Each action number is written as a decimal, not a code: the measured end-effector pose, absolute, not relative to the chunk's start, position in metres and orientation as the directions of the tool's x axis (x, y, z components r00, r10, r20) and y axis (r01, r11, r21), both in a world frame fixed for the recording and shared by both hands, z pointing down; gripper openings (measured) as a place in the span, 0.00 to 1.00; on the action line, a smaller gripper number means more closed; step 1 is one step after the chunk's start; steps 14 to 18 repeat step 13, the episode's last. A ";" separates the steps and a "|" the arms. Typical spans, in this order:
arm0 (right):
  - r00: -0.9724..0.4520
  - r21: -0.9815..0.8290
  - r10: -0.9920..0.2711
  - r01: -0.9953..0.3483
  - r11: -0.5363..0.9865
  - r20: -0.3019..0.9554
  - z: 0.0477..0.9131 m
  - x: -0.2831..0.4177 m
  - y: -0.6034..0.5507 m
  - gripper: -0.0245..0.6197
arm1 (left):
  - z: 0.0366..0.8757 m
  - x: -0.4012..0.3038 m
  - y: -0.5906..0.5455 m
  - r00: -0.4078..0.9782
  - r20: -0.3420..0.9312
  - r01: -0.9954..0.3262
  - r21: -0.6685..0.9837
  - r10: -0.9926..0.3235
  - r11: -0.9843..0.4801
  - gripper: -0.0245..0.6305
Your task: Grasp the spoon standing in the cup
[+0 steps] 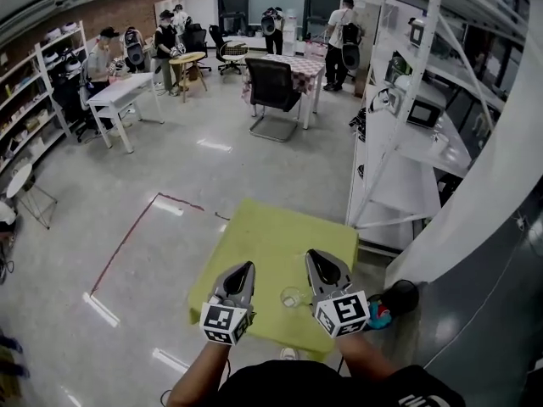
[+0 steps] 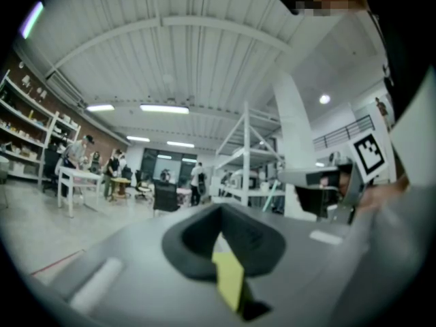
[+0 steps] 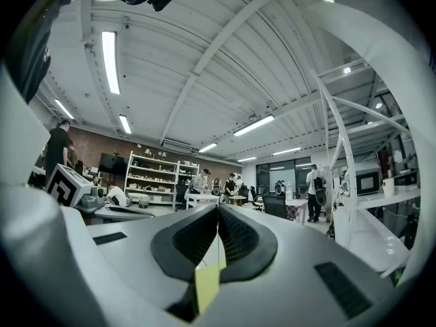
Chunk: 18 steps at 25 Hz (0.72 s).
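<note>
A small clear glass cup (image 1: 292, 298) stands on the yellow-green table (image 1: 271, 236) near its front edge, between my two grippers. I cannot make out a spoon in it. My left gripper (image 1: 247, 266) (image 2: 219, 208) hangs above the table to the left of the cup, shut, with nothing between its pads. On the cup's other side my right gripper (image 1: 312, 254) (image 3: 218, 207) is held up, also shut and empty. Both gripper views look level across the room, and neither shows the cup.
A black object (image 1: 400, 297) with a blue and red part sits by the table's right edge. White shelving (image 1: 407, 168) stands close on the right. Farther off are a black chair (image 1: 271, 87), tables and several people. Red tape (image 1: 127, 240) marks the floor at left.
</note>
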State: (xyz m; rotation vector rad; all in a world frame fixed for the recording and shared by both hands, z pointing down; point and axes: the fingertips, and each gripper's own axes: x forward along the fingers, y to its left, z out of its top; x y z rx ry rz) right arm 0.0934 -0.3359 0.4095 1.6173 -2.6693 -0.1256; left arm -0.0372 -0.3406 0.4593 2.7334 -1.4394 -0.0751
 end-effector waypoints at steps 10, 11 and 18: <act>-0.445 0.072 -0.895 -0.894 0.442 -0.034 0.408 0.099 -0.335 0.06 | 0.456 -0.034 -0.340 0.568 -0.027 -0.820 0.074 -0.823 -0.568 0.05; -0.444 0.072 -0.895 -0.895 0.441 -0.035 0.407 0.097 -0.335 0.06 | 0.455 -0.036 -0.340 0.568 -0.027 -0.819 0.073 -0.822 -0.569 0.05; -0.441 0.071 -0.897 -0.896 0.438 -0.036 0.406 0.094 -0.336 0.06 | 0.454 -0.038 -0.341 0.569 -0.027 -0.819 0.071 -0.822 -0.570 0.05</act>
